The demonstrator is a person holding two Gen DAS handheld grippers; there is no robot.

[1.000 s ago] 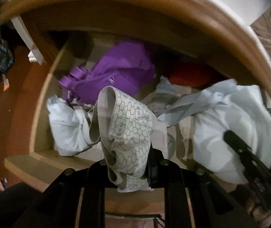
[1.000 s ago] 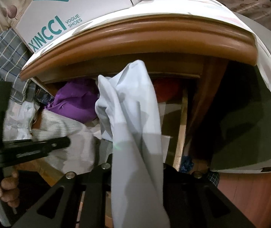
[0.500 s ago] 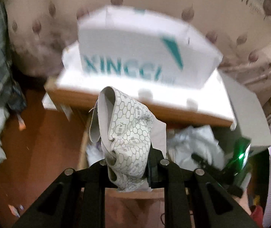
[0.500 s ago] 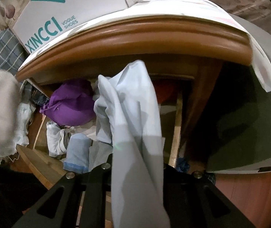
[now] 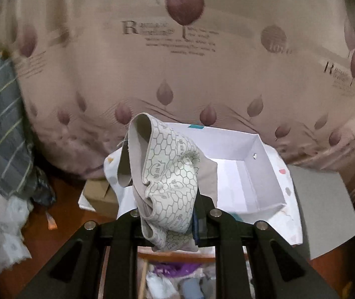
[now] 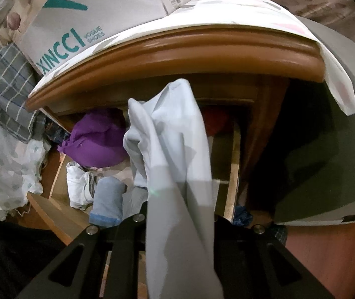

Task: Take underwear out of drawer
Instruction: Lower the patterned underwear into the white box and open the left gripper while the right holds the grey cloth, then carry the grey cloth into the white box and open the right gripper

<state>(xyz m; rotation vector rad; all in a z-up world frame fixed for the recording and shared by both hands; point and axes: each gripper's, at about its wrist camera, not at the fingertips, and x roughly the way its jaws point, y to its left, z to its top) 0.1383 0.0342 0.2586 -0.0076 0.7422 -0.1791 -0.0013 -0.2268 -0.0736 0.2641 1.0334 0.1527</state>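
Lifted well clear of the drawer [image 6: 60, 214] since a second ago, the patterned underwear [image 5: 170, 182] now hangs in front of the open shoebox [image 5: 247, 174] on the nightstand top, pinched between the pressed-together fingers of the left gripper [image 5: 172, 221]. Only a strip of the drawer's contents shows at the bottom of that view. The pale blue underwear [image 6: 175, 149] sits unmoved over the drawer, clamped by the right gripper [image 6: 177, 219]. Purple [image 6: 97, 142], white and blue pieces lie below it. To finish well, the right hand should probably rise straight up so the trailing cloth clears the drawer's edge and the nightstand's lip [image 6: 177, 47] without snagging, both grips kept firm.
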